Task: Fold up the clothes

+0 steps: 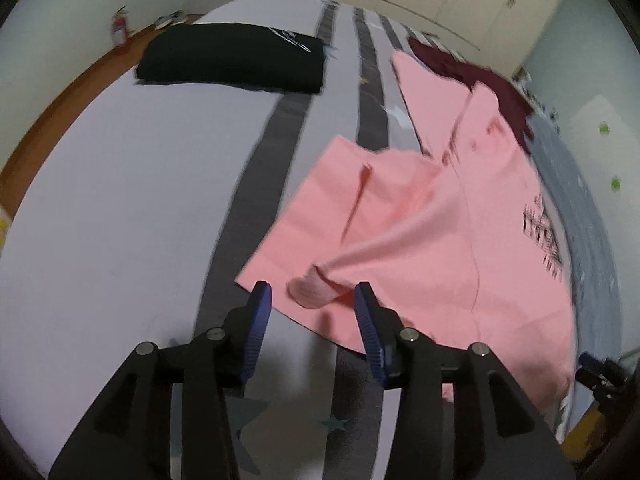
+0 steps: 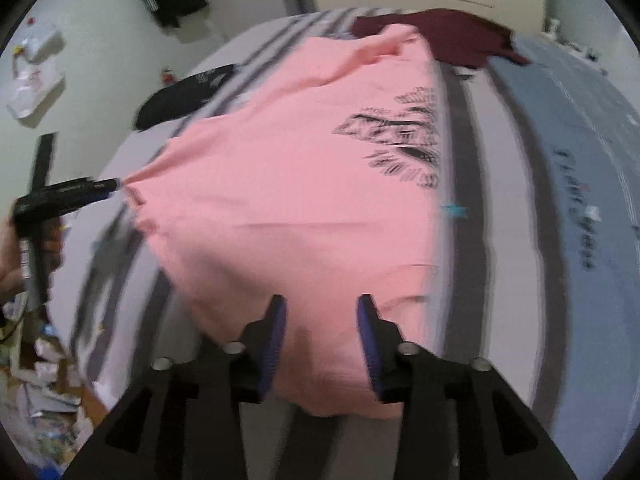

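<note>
We see a pink cotton T-shirt with a black printed graphic (image 2: 304,184) lying spread across a bed covered in a pale sheet with dark grey stripes (image 1: 120,200), its cloth rumpled and partly lifted. Through the left wrist camera, the left gripper (image 1: 313,300) has its blue-padded fingers (image 1: 260,312) spread wide, with a bunched corner of the shirt (image 1: 316,288) sitting in the gap between them; we cannot tell whether either pad touches it. In the right wrist view the left gripper shows as a dark tool at the shirt's far left corner, where the fabric gathers into a point, though blur hides the exact contact. The right gripper (image 2: 321,312) is likewise wide apart, its fingers hovering over the near hem of the shirt and clasping nothing. A folded black garment with a white logo (image 1: 232,58) rests further up the bed, well apart from the shirt, and a dark maroon garment (image 2: 440,34) lies touching the shirt's far edge.
</note>
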